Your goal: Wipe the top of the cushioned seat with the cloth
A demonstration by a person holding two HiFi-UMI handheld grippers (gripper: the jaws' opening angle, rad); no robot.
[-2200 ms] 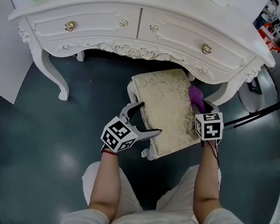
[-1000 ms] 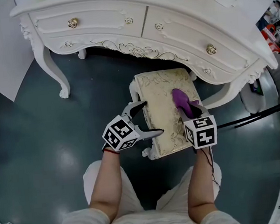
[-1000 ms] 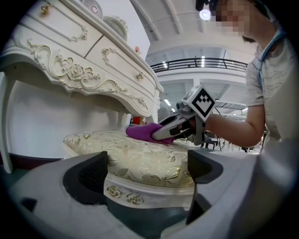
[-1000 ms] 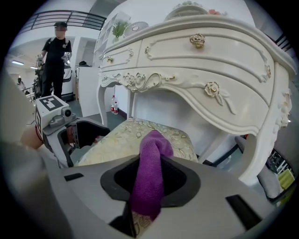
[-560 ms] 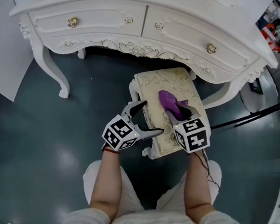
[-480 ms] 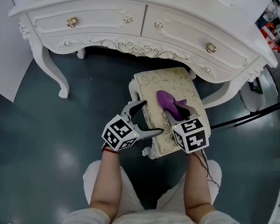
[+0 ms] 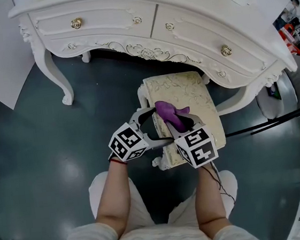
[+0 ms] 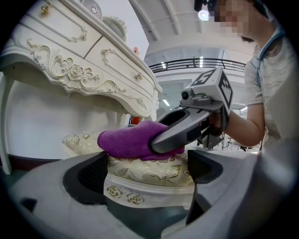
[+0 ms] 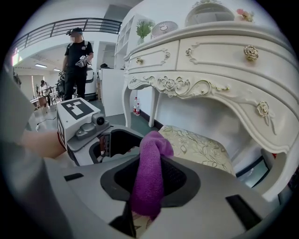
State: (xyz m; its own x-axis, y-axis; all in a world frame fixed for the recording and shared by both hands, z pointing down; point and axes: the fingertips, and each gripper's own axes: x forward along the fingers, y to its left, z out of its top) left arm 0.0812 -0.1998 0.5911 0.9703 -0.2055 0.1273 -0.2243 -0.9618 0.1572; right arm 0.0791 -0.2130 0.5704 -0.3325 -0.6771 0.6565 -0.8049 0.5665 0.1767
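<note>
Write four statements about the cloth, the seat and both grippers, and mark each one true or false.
1. The right gripper is shut on the purple cloth. True.
2. The cloth lies on the floor. False: it rests on top of the cushioned seat.
3. The left gripper has its jaws apart, at the seat's side. True.
4. The seat stands far from any furniture. False: its far end sits right at the white dressing table, partly under it.
</note>
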